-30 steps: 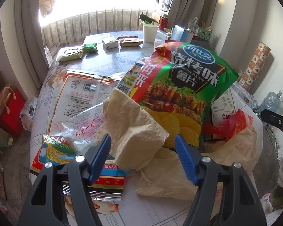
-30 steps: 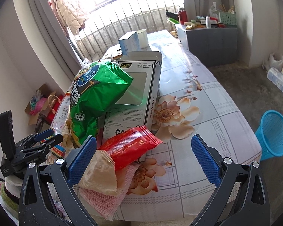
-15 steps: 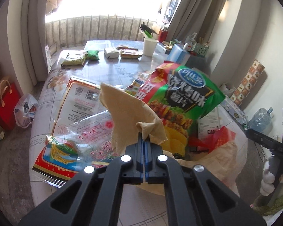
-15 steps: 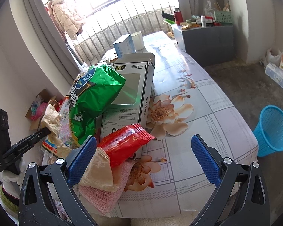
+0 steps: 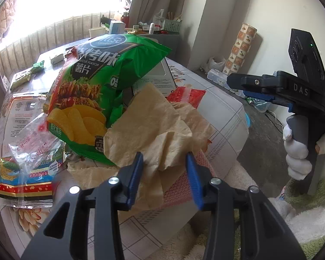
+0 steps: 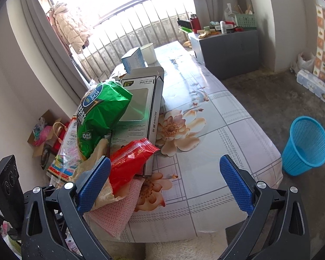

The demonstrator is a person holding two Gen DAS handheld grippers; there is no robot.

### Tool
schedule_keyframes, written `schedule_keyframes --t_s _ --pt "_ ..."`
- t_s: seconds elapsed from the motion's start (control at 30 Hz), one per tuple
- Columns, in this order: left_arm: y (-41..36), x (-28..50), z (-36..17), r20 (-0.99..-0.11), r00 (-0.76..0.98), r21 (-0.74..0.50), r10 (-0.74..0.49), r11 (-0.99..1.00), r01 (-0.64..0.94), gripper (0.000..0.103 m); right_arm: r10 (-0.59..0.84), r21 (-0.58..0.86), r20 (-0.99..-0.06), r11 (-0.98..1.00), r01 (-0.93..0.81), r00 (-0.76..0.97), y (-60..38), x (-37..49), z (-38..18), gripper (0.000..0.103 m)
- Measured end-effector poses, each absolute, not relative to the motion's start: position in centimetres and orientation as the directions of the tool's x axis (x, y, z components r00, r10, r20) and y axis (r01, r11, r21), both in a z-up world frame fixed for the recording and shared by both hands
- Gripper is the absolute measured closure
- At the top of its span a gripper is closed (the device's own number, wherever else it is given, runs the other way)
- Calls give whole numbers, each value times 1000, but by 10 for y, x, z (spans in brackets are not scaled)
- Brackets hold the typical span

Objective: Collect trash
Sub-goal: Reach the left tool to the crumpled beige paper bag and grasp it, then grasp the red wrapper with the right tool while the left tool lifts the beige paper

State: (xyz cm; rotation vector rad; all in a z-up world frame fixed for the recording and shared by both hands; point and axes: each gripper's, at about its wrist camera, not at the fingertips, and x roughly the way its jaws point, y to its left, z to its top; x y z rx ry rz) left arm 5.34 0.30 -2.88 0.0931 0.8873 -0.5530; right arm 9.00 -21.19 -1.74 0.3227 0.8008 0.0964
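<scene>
Left gripper (image 5: 164,169): black frame, blue ribbed pads, silver screws. Right gripper (image 6: 164,181): same build; "DAS" marking, grey handle, white-gloved hand (image 5: 298,153) at right.

Trash is piled at the near corner of the tabletop (image 6: 205,151). A crumpled tan paper sheet (image 5: 153,127) is heaped up at the front, over a pink mesh cloth (image 6: 112,214) that overhangs the edge. A puffed green chip bag (image 5: 97,82) is propped tilted behind it, leaning on a flat grey carton (image 6: 138,117). A red snack wrapper (image 6: 130,162) is laid on the carton's near end. A flattened clear printed bag (image 5: 26,147) is spread flat beside the chip bag.
</scene>
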Motion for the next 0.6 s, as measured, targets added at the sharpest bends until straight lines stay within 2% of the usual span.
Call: schedule_keyframes --t_s 0.03,0.27,0.43,0.53,0.6 --pt "2 54 -29 -755 514 -129 -406 862 491 48 205 322 -690 946 40 694 -213 90 -18 7" --pt "-6 57 -32 -767 523 -61 -372 853 518 47 253 381 -692 924 45 676 -217 93 -27 7" --pt "-12 55 -36 -774 512 -44 -373 838 545 46 439 601 -655 796 72 615 -230 113 -51 8" --pt "-14 54 -36 -774 513 -39 -371 837 546 38 535 699 -622 709 96 572 -231 128 -67 13" --pt "-15 54 -37 -775 517 -29 -363 838 545 38 576 735 -597 672 93 558 -229 137 -75 18"
